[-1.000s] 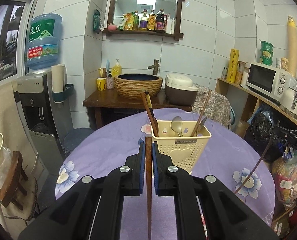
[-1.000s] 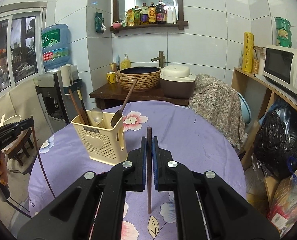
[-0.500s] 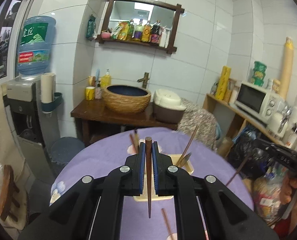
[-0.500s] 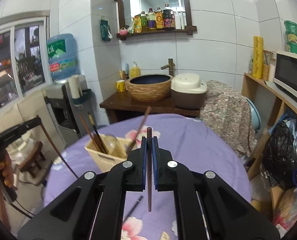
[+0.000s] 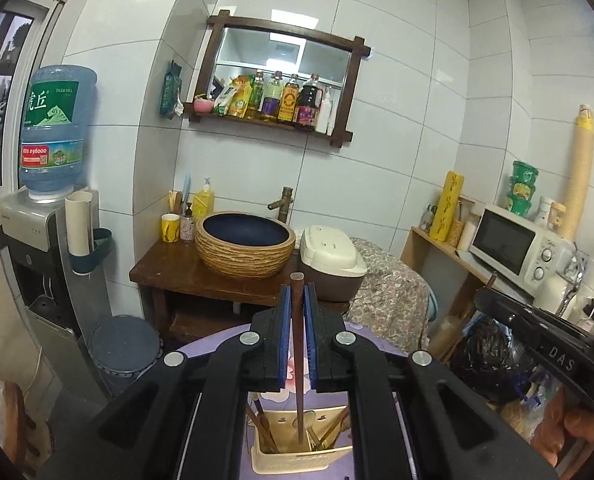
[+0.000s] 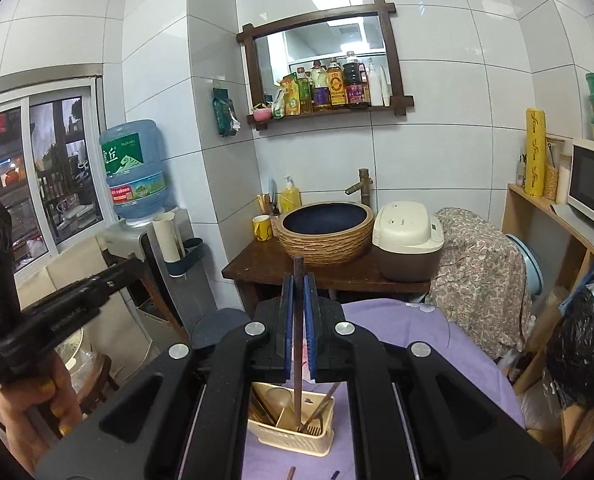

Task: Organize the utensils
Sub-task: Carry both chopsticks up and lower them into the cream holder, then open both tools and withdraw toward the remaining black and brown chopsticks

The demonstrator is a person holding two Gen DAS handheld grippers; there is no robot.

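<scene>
Two grippers, one dark wooden chopstick clenched upright in each: left gripper (image 5: 297, 292), chopstick (image 5: 298, 360); right gripper (image 6: 298, 280), chopstick (image 6: 297, 344); both above one cream plastic utensil basket (image 6: 289, 438) (already holding several utensils) on the purple-clothed worktop (image 6: 417, 332).

Round table with purple cloth (image 6: 437, 332); cream utensil basket (image 6: 293, 436) stands on it, two loose chopsticks (image 6: 291, 473) near basket.

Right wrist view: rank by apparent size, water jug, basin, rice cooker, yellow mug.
1. basin, widest in frame.
2-3. water jug and rice cooker: they look alike in area, so no ranking.
4. yellow mug, clearly smallest.
</scene>
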